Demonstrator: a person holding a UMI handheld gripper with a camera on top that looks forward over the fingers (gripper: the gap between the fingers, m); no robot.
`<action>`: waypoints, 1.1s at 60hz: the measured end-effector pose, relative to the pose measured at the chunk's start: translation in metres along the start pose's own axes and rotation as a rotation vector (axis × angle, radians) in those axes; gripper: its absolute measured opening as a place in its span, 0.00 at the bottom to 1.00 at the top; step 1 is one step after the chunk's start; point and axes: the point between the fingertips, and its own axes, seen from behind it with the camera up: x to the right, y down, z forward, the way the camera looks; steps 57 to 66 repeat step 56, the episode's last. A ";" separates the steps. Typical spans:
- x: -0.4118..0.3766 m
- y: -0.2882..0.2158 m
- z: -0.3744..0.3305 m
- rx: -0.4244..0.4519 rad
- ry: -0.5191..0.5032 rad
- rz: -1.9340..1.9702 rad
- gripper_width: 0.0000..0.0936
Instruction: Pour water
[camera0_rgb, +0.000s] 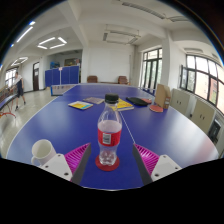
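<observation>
Water bottle (109, 135) – black cap on, red label – stands upright near the blue table's (150, 125) near edge, between the gripper's (109, 157) wide-spread fingers, pads (76, 155) apart from it, nothing held. White cup (41, 150) just beside the left finger – pouring looks not yet started; grasp, uncapping, tilt remain.

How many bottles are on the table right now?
1. The bottle, black-capped with a red label, stands upright on the blue table between the fingers of the gripper. Whether they press on it isn't clear. Clutter across the table may hide others.
</observation>
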 end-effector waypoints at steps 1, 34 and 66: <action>0.000 0.000 -0.010 -0.002 0.004 -0.001 0.91; -0.023 0.036 -0.354 -0.044 0.030 -0.045 0.91; -0.013 0.051 -0.408 -0.042 0.067 -0.053 0.90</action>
